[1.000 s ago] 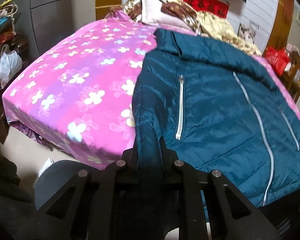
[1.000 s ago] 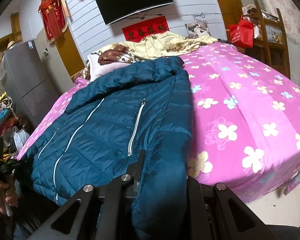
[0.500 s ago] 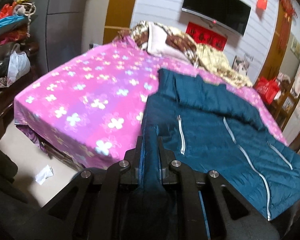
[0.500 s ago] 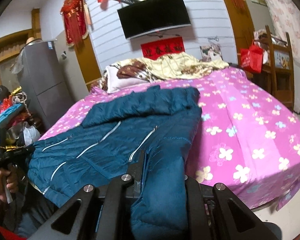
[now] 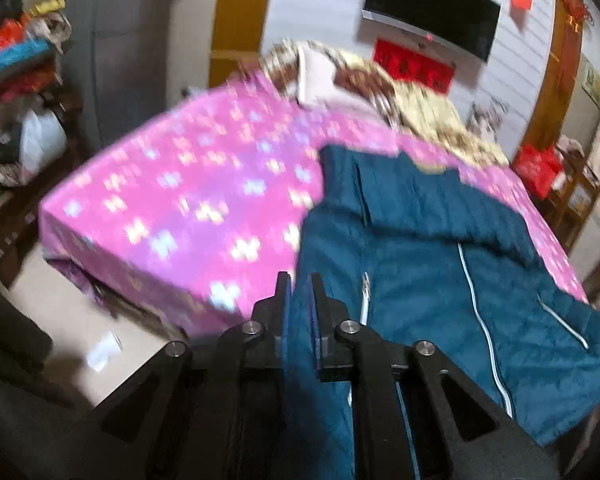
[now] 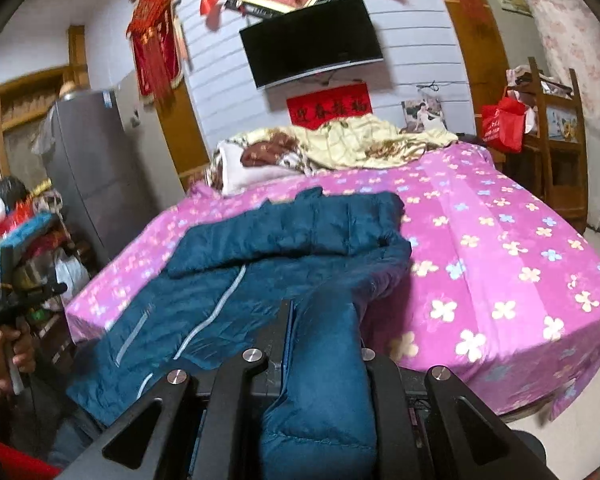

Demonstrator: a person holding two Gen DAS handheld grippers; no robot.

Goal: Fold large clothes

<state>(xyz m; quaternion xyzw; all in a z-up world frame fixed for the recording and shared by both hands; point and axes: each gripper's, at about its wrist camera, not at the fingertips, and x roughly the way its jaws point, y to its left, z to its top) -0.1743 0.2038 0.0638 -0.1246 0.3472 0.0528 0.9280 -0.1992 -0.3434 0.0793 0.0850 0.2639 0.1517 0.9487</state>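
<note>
Jacket (image 6: 284, 280): teal quilted puffer, stitched in narrow channels, slightly shiny; it lies front up on the near part of the bed, hood toward the pillows, hem hanging off the near edge.
Zips (image 5: 480, 312): pale silver; one long front zip and short slanted pocket zips.
Sleeves: each one is lifted off the bed into a gripper; the right sleeve (image 6: 324, 380) is puffy and rounded, the left sleeve (image 5: 300, 340) is squeezed to a thin fold.
Left gripper (image 5: 300, 292): black, jaws narrow and just easing apart, sleeve fabric between them and touching both pads.
Right gripper (image 6: 324, 320): black, jaws narrow, clamped on the right sleeve.
Hand (image 6: 8, 356): grips the left gripper's handle, at the left edge of the right wrist view.
Bed sheet (image 6: 500, 264): pink-purple soft cloth, printed with pale four-petal flowers.
Blanket (image 6: 352, 140): cream with brown floral print, crumpled at the head of the bed beside a pale pillow.
Red banner (image 6: 328, 106): dark Chinese characters, too blurred to read.
TV (image 6: 312, 40): black, curved, wall-mounted above the banner.
Red bag (image 6: 504, 122): pale print, unreadable.
</note>
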